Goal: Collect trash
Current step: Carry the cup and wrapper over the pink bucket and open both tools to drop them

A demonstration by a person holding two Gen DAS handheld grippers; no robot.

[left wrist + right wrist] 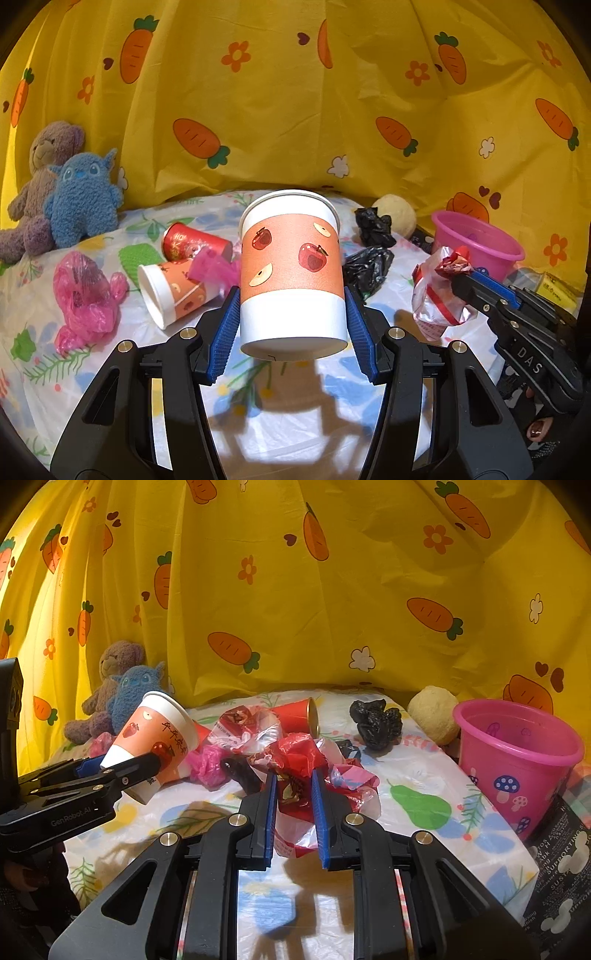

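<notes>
Two grippers are loaded above the fruit-print tablecloth (424,775). Largest item: pink mushroom-print bucket (517,760), upright at the table's right edge. Left gripper (291,295) is clamped on an apple-print paper cup (291,273), upright and lifted off the cloth. Right gripper (293,794) is clamped on a crumpled red-and-clear plastic wrapper (295,764). Another apple-print cup (170,295) and a red cup (195,243) lie tipped near a pink bag (85,295).

Black linkage arms, blue ribbed pads (225,332), silver pivot screws (238,819), "GenRobot.AI" lettering.
</notes>
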